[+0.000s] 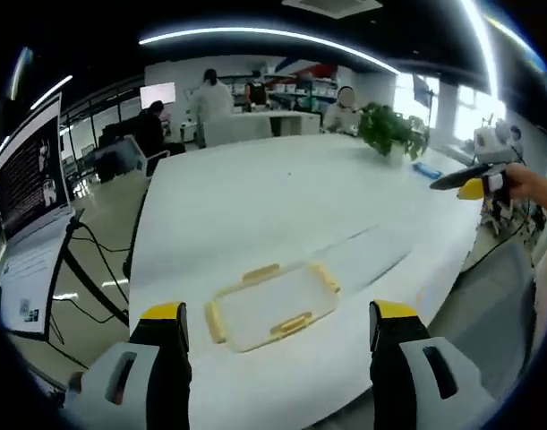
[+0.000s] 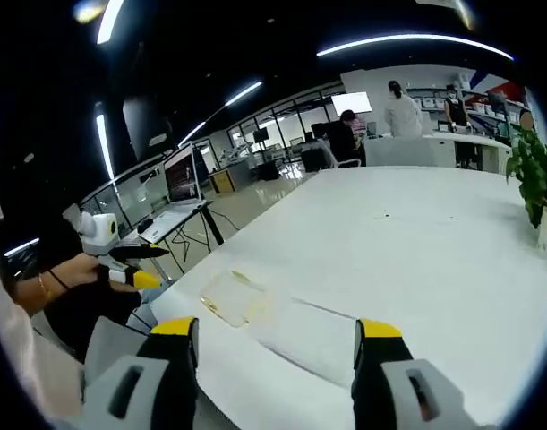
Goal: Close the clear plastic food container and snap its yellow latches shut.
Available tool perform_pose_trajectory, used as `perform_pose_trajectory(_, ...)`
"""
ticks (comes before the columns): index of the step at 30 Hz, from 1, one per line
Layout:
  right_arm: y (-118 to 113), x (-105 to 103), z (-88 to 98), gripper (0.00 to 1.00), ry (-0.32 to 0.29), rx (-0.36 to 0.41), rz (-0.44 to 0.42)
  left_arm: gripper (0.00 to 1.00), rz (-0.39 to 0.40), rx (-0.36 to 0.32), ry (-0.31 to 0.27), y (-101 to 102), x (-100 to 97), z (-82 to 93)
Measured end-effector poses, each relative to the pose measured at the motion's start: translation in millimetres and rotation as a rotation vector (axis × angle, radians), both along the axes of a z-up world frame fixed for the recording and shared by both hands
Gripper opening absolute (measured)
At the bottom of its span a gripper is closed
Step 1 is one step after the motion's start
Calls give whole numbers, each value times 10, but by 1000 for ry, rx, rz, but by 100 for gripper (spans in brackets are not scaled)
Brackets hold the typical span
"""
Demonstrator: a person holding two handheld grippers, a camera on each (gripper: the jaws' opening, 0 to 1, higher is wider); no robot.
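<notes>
Clear plastic with yellow trim, the food container (image 1: 271, 306) lies flat on the white bench (image 1: 282, 206) just ahead of my left jaws and between their 2 yellow tips, near the bench's closest edge, so it is easy to reach from where I stand. In the left gripper view my left gripper (image 1: 279, 321) is spread wide and holds nothing, hanging above and short of the container; that width would let it straddle the box or press down on the lid. I can make out 4 yellow latches (image 1: 291, 324) along the rim, and the lid looks to be lying in place, though I cannot tell whether any latch is snapped. In the right gripper view my right gripper (image 2: 277, 334) is also wide apart and empty, with the container (image 2: 233, 296) ahead and slightly left of its jaws, seen more faintly. Both grippers sit well apart from it, so I judge the pressing has not begun. A potted plant (image 1: 391, 130) stands far beyond, clear of the work.
</notes>
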State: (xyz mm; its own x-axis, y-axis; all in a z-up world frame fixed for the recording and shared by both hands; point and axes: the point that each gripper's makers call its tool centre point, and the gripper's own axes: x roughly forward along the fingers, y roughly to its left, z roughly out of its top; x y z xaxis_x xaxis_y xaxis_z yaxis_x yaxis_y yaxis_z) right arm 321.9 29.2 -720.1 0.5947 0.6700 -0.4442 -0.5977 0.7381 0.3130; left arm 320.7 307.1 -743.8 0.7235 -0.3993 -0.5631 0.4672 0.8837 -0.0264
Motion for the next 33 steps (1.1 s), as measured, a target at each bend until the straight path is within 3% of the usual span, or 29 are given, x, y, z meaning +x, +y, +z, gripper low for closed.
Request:
perform_pose_trajectory(15,523,249,-45,70,2,10,123,81,-133,128,81,228,133,-268)
perform_pose_trajectory(17,601,255,-95,70,1,-25,159,81,-159,133,103,236,149,-303)
perform_pose_trajectory(19,678,273,-132,70,1,-40,181,80,-222,215,118,273,145,-347)
perform_pose_trajectory(22,779,302,-183,70,-4,-72,217,79,-281,280,134,305,180,-419)
perform_pose_trajectory(32,1229,253,-335,69,-17,-155,390,77,-386,336,170,363,316,-587)
perform_pose_trajectory(33,1263,262,-385,69,-32,-202,421,77,-403,347,175,364,327,-612)
